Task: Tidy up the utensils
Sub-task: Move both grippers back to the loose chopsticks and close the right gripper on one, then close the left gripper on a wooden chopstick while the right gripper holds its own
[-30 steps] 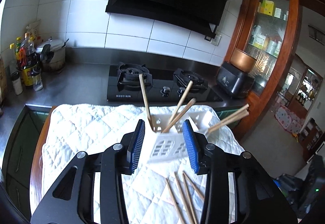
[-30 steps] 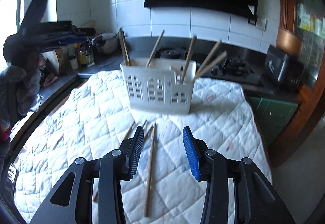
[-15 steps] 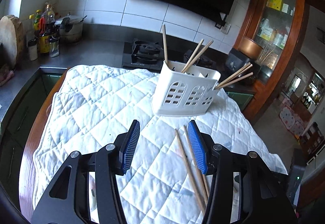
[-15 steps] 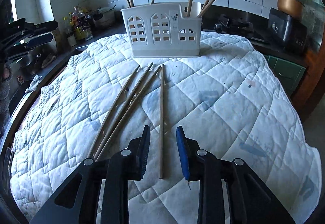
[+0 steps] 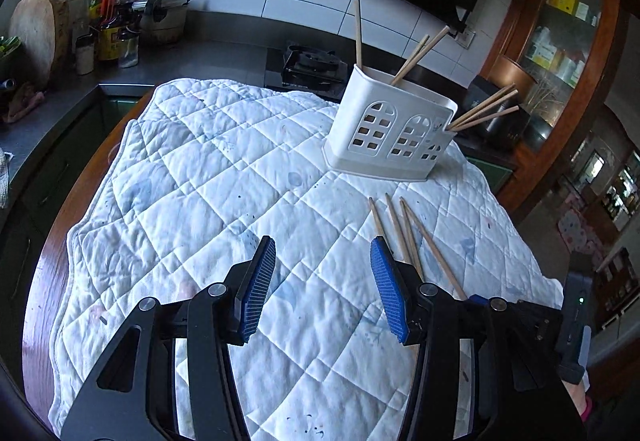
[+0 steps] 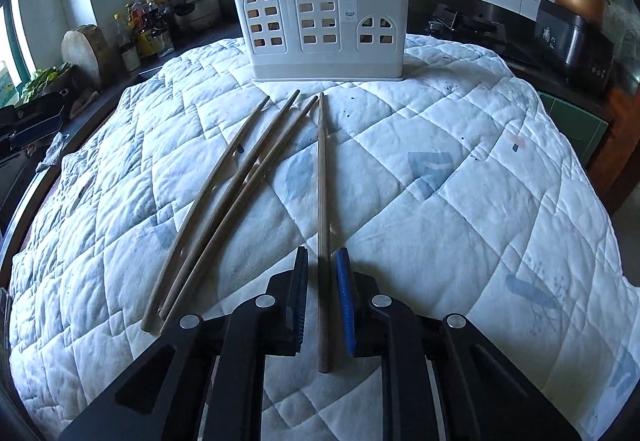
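A white utensil caddy (image 6: 326, 23) with arched cut-outs stands on the quilted cloth (image 6: 440, 145) and holds several wooden chopsticks. Several more chopsticks lie on the cloth before it. My right gripper (image 6: 323, 263) straddles the rightmost single chopstick (image 6: 322, 177), its jaws narrowed close around it with small gaps still showing. Three other chopsticks (image 6: 228, 193) lie to its left. In the left wrist view the caddy (image 5: 390, 129) stands far right, the loose chopsticks (image 5: 404, 229) lie beyond the right finger, and my left gripper (image 5: 322, 251) is open and empty above the cloth.
A gas stove (image 5: 312, 63) sits behind the table. Bottles (image 5: 114, 29), a pot and a round wooden board (image 5: 38, 29) stand on the counter at left. A dark appliance (image 6: 572, 39) and a wooden cabinet (image 5: 560, 41) are at right. The table's wooden edge (image 5: 48, 273) shows left.
My right gripper dropped lower and narrowed its jaws around the single chopstick. My left gripper pulled back and left, away from the caddy, staying open.
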A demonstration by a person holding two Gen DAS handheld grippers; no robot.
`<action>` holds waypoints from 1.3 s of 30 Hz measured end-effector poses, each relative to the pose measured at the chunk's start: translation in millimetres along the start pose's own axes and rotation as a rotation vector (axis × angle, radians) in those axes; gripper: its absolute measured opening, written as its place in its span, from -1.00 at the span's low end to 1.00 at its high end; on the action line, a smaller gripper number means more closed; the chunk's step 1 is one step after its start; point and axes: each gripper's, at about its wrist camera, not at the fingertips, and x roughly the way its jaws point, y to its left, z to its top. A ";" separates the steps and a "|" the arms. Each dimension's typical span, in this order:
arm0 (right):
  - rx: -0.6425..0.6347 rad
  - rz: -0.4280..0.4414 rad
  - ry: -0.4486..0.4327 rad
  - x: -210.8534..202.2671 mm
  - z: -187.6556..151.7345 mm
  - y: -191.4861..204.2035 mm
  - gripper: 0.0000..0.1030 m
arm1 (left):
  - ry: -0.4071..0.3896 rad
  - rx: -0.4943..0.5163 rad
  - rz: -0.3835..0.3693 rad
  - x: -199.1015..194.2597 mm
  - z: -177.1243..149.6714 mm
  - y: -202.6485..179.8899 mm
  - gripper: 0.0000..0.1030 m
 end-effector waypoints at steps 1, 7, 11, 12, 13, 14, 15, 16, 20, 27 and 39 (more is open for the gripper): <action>-0.001 -0.002 0.001 0.7 0.5 0.3 -0.74 | 0.004 -0.003 0.001 0.6 -1.7 0.0 -0.02; -0.018 -0.013 0.009 4.9 2.1 3.9 -0.78 | 0.026 -0.017 0.002 4.2 -9.4 1.1 -0.02; -0.029 -0.021 0.009 6.6 2.0 5.2 -0.78 | 0.042 -0.019 0.005 6.8 -14.3 0.3 -0.02; -0.032 -0.024 0.008 6.7 1.9 5.5 -0.79 | 0.049 -0.019 0.006 8.3 -15.6 -0.3 -0.02; -0.035 -0.026 0.007 6.8 1.9 6.2 -0.79 | 0.055 -0.018 0.006 9.7 -17.6 -1.1 -0.02; -0.038 -0.030 0.006 6.6 1.8 6.6 -0.80 | 0.063 -0.015 0.005 11.6 -20.1 -2.7 -0.02; -0.041 -0.032 0.005 6.4 1.8 6.9 -0.81 | 0.071 -0.010 0.003 13.9 -22.7 -4.9 -0.02; -0.042 -0.032 0.004 6.2 1.6 6.9 -0.81 | 0.080 -0.004 0.003 16.6 -25.7 -7.9 -0.02; -0.034 -0.026 -0.001 5.4 1.4 4.4 -0.86 | 0.121 0.020 -0.004 27.5 -38.1 -22.7 -0.02; -0.004 -0.001 -0.023 -0.1 0.9 -2.1 -0.87 | 0.177 0.042 -0.004 45.9 -56.5 -51.5 -0.02; 0.048 0.035 -0.070 -7.0 -0.4 -13.5 -0.87 | 0.233 0.099 0.032 76.3 -69.3 -86.1 -0.08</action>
